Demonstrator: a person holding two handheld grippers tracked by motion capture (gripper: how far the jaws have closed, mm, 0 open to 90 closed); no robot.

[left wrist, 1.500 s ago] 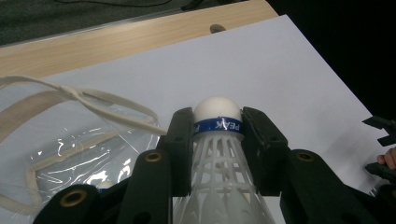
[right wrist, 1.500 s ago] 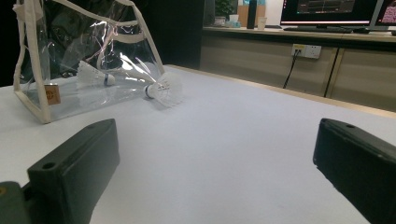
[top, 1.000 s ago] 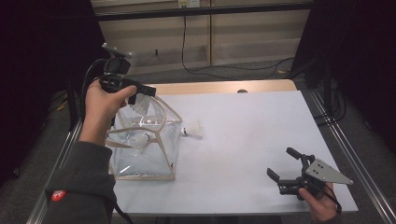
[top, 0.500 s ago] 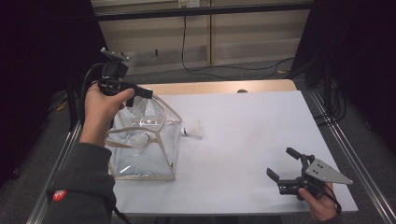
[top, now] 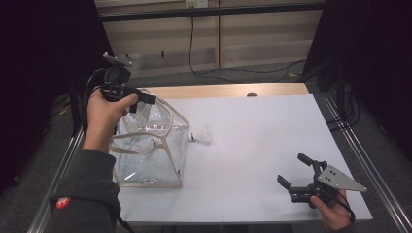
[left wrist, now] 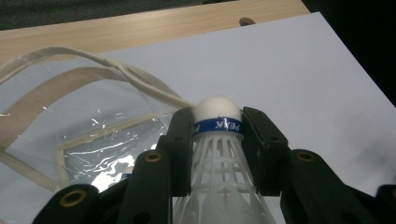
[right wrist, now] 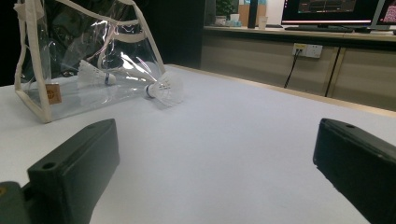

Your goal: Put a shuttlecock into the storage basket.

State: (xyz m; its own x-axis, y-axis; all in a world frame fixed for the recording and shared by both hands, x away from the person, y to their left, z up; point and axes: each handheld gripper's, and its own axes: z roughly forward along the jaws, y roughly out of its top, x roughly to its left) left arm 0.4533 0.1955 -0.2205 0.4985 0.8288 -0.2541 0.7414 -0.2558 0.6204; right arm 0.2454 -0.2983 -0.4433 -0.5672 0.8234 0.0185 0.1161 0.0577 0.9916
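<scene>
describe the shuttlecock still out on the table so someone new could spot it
Find the clear bag with cream trim at the white table's left side. Just right of it lies a white shuttlecock on its side. Unlike the others, it is on the bare table, outside bag and tool.

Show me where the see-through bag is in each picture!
High view: the clear bag stands at the table's left edge.
Left gripper view: the bag is on the left, behind the gripped shuttlecock.
Right gripper view: the bag is at top left, standing upright.
Shared landmark: the white table top.
</scene>
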